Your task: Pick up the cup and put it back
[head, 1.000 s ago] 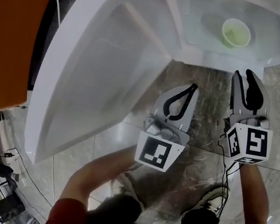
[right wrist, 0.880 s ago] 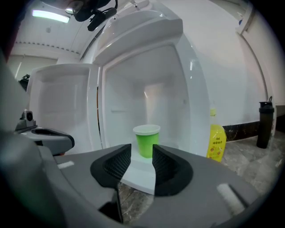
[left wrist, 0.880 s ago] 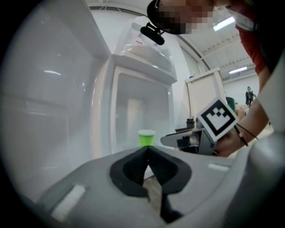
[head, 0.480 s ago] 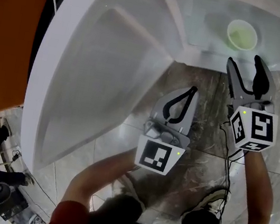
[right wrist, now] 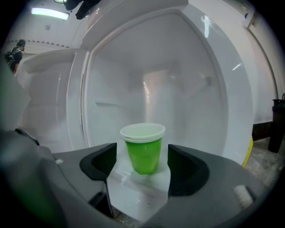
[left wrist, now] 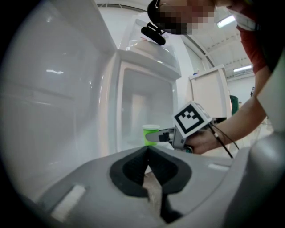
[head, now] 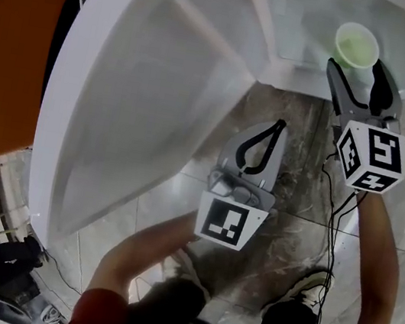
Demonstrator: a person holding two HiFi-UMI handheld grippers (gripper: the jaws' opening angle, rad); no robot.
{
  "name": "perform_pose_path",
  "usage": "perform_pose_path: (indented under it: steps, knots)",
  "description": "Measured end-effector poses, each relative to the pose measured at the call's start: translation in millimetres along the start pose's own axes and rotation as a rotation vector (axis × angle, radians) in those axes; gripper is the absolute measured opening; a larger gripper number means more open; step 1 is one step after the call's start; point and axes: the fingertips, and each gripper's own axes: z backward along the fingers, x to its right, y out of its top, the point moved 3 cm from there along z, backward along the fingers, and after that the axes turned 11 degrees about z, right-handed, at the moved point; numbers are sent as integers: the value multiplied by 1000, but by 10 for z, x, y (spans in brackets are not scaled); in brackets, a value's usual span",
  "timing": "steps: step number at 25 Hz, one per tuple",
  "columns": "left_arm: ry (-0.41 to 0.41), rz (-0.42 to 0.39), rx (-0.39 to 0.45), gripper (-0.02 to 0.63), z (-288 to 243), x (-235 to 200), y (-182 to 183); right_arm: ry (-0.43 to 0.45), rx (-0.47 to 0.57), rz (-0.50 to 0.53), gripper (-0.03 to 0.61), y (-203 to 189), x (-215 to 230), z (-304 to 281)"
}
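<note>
A green cup [head: 357,46] with a pale rim stands upright on the white shelf [head: 304,28] inside an open fridge. My right gripper [head: 358,70] reaches toward it from the front, open, and its jaws have just been opening. In the right gripper view the cup [right wrist: 143,149] stands in line with the gap of the right gripper [right wrist: 141,164], just ahead of the tips, and neither pad touches it. My left gripper [head: 279,126] hangs shut and empty over the floor, lower left of the cup. The left gripper view shows this gripper [left wrist: 148,150] with its jaws together and the cup [left wrist: 150,134] far ahead.
The open fridge door [head: 119,104] swings out wide on the left. An orange surface [head: 9,46] lies beyond it. Marble floor [head: 288,203] lies under both grippers, and a cable [head: 332,234] trails from the right one. A white cabinet [left wrist: 209,91] stands behind.
The right gripper has moved forward toward the cup and its jaws have spread wide. The left gripper has stayed where it was, shut.
</note>
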Motion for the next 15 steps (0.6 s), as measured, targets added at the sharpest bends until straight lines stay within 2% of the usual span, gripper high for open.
perform_pose_path:
  steps: [15]
  knots:
    - [-3, -13, -2, 0, 6, 8, 7, -43, 1, 36, 338, 66, 68, -207]
